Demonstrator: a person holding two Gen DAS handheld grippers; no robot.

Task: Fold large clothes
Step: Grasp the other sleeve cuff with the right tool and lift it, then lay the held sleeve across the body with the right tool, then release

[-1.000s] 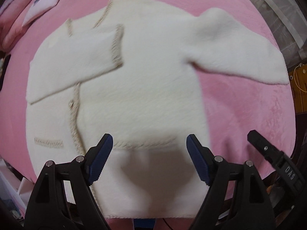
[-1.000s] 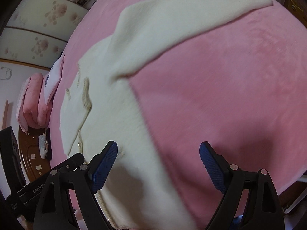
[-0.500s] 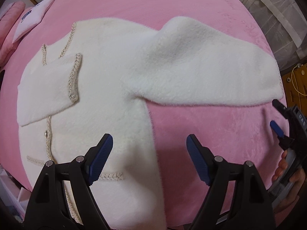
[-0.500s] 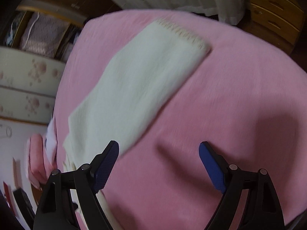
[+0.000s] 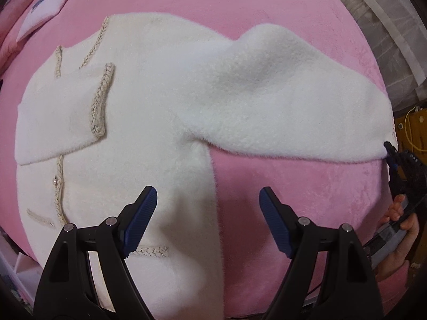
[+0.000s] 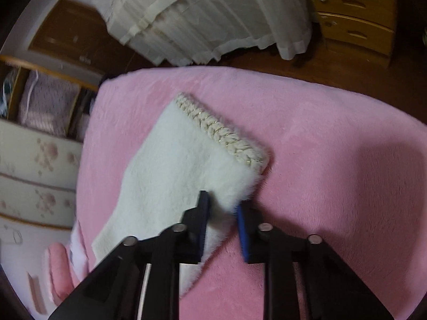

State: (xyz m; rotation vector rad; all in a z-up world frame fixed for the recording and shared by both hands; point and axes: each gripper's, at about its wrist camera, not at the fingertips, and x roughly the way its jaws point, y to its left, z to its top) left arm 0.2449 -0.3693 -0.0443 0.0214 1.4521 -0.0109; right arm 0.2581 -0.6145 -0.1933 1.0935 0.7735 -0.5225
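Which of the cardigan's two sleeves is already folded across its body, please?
The sleeve with the braided cuff lies across the cardigan; the other sleeve stretches out sideways, pinched by the right gripper.

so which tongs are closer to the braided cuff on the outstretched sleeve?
Right. The right tongs pinch the sleeve edge just below the braided cuff. The left tongs hang open over the cardigan hem, far from it.

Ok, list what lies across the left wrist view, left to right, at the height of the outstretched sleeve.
Pink blanket → folded-in sleeve with braided cuff → cardigan body → outstretched sleeve → right gripper pinching its cuff end.
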